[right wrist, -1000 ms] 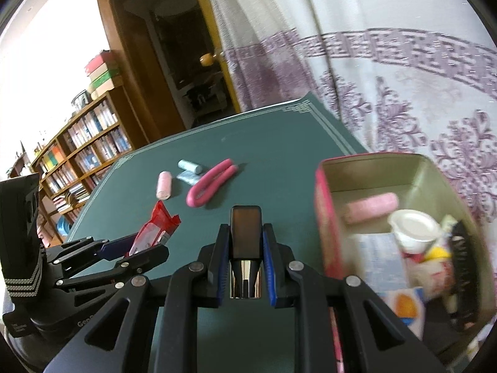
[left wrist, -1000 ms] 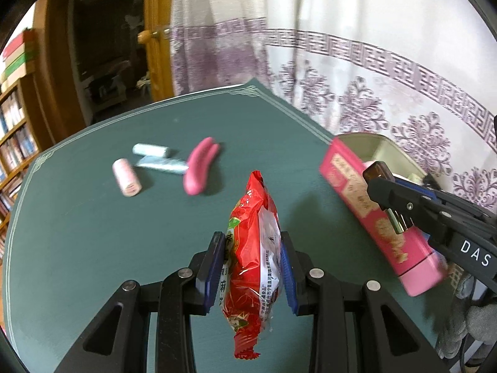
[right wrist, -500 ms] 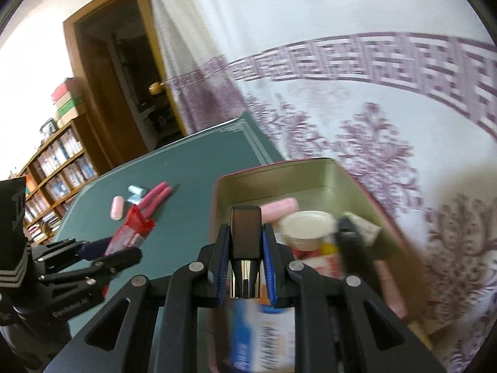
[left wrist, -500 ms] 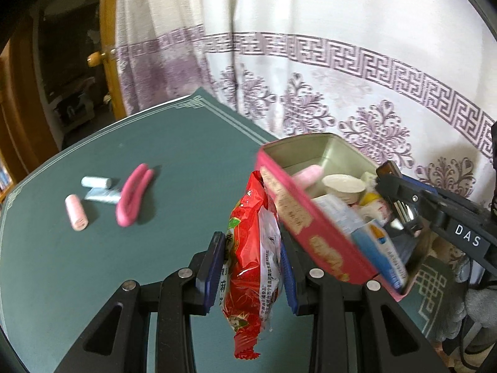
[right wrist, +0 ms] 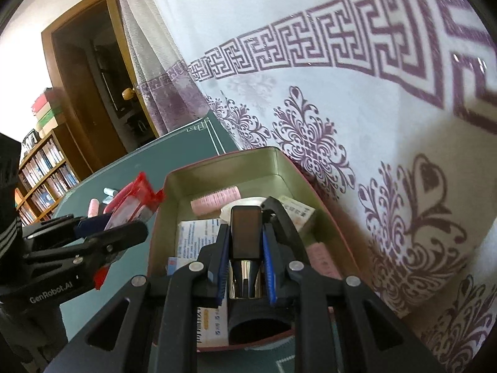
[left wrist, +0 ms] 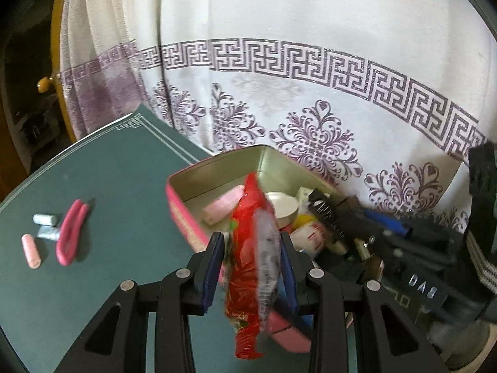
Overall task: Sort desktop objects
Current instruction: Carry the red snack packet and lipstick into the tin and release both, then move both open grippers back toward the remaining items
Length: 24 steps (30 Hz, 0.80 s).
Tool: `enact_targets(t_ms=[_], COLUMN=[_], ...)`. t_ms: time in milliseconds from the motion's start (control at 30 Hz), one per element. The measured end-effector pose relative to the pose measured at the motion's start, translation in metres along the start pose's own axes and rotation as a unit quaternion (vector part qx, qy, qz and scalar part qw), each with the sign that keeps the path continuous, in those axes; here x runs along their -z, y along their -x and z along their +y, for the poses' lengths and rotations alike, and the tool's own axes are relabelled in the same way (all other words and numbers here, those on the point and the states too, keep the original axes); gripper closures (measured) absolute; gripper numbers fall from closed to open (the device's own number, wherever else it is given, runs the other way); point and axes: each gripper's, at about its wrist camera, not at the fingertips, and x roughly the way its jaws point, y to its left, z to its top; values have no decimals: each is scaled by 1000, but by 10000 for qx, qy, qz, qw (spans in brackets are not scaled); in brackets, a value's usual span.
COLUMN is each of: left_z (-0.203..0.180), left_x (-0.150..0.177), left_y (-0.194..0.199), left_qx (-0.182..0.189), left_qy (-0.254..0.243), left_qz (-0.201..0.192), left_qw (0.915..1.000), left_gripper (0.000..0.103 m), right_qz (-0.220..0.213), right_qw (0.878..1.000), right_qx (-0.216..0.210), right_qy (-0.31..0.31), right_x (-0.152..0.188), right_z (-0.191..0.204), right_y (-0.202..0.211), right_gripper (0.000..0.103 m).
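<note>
The left gripper (left wrist: 251, 267) is clenched on a red snack packet (left wrist: 253, 248) held upright over the near wall of an open pink tin (left wrist: 183, 214) at the right edge of a green table (left wrist: 108, 186). The right gripper (right wrist: 245, 248), clamped on a dark nail clipper (right wrist: 245, 233), hangs above the tin's crowded inside, where a pink roller (right wrist: 214, 202) lies at the far end. On the table's left lie a pink clip (left wrist: 71, 236), two pale-blue tubes (left wrist: 45, 219) and a pink tube (left wrist: 31, 251).
</note>
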Motion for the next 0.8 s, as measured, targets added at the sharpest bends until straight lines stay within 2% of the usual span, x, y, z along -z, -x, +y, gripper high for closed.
enact_targets(t_ms=[67, 100, 133, 367, 433, 600, 700, 800], left_z=[-1, -1, 1, 16, 25, 44, 56, 66], left_x=[-4, -5, -6, 1, 4, 12, 19, 27], left_y=[-5, -8, -9, -9, -6, 3, 6, 9], left_qx=[95, 145, 164, 71, 6, -162, -312, -441], left_qy=[65, 148, 209, 455, 557, 770, 887, 991], left_qz=[12, 39, 41, 109, 95, 61, 66, 101], left_qw=[9999, 9998, 9996, 9989, 9984, 9969, 9955, 9940], left_gripper=[63, 52, 48, 46, 31, 31, 31, 31], right_qz=[26, 45, 47, 66, 73, 87, 109, 122], right_qw=[10000, 9999, 9998, 9993, 9993, 9993, 9993, 9993], right_qx=[-1, -1, 3, -31, -58, -118, -170, -223], right_qy=[-54, -128, -188, -368, -375, -336, -322, -279], right_x=[0, 0, 1, 1, 2, 3, 3, 3], right_z=[-3, -6, -9, -19, -18, -11, -6, 2], right_y=[-2, -3, -4, -5, -5, -5, -6, -7], right_gripper=[81, 81, 81, 81, 81, 79, 74, 57])
